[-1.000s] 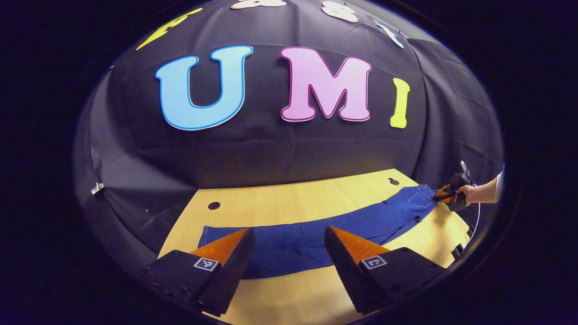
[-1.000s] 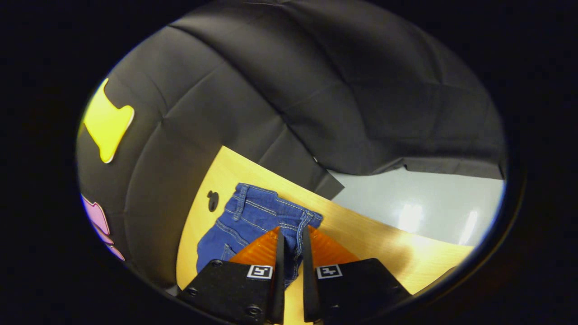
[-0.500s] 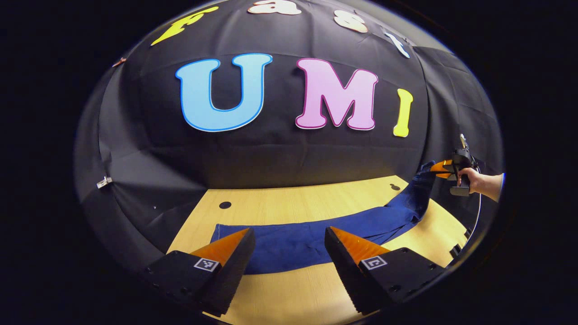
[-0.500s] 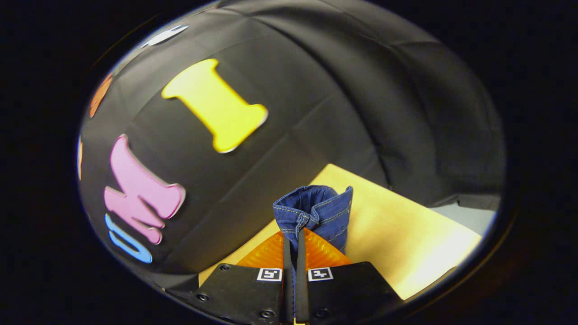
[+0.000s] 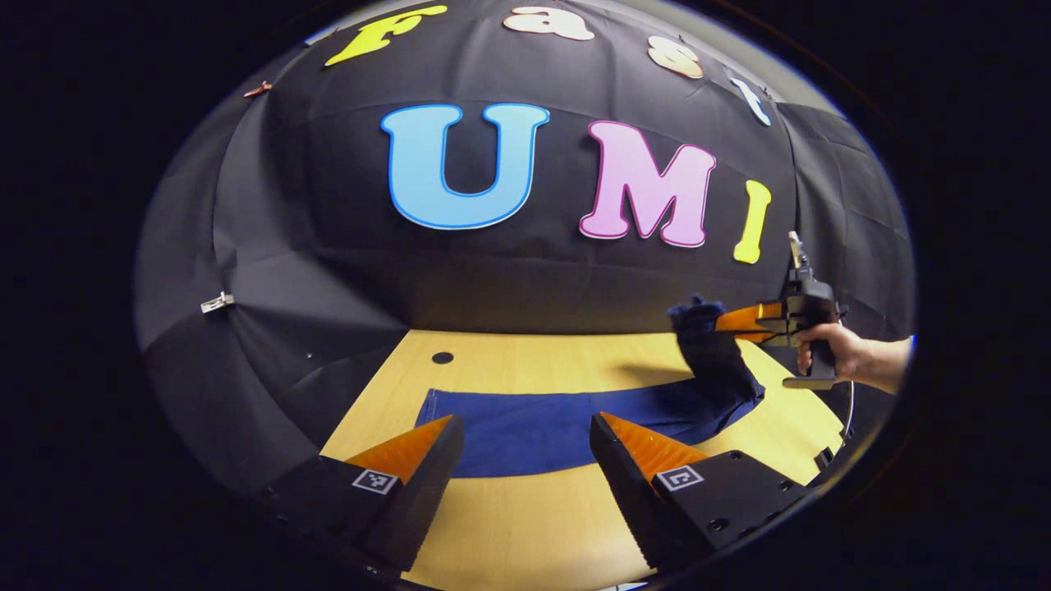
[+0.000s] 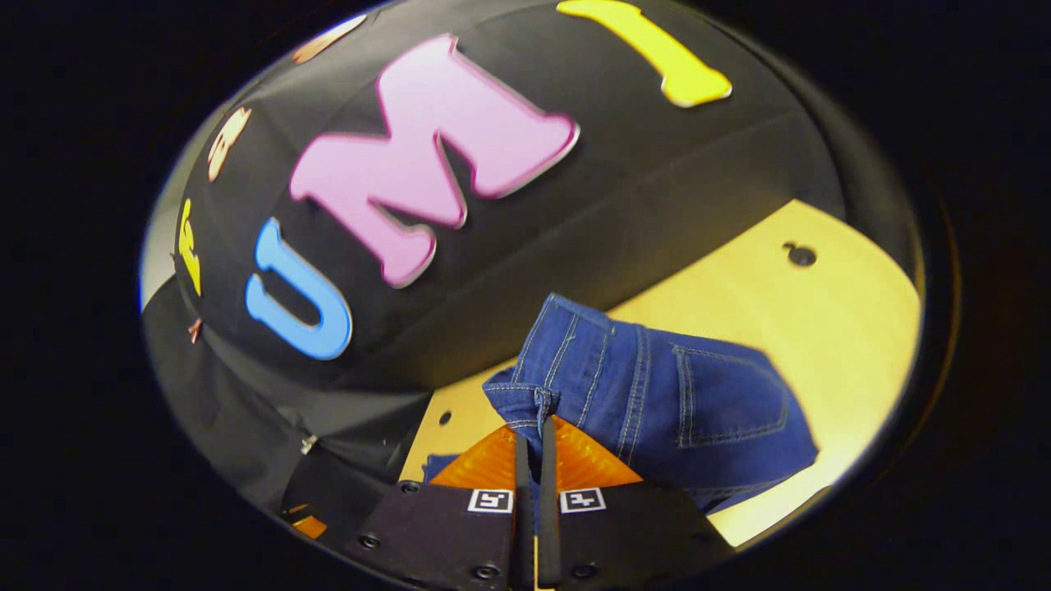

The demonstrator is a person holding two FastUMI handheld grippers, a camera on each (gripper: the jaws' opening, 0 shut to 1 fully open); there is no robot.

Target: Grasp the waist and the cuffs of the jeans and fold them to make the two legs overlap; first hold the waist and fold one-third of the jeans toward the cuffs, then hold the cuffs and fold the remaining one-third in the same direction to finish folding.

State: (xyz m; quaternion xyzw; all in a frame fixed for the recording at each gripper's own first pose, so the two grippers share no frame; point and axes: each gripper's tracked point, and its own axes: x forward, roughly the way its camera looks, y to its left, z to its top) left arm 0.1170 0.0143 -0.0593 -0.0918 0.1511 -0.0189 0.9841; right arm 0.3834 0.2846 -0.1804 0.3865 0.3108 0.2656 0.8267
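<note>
Denim jeans waist lifted off table, pinched by right gripper fingers; left gripper fingers spread, holding nothing.

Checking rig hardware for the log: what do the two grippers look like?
Left gripper: two wedge-shaped ridged fingers on black blocks, each with a square black-and-white marker. Right gripper: same build. From afar it has a black body, a thin cable, a hand on the grip.
</note>
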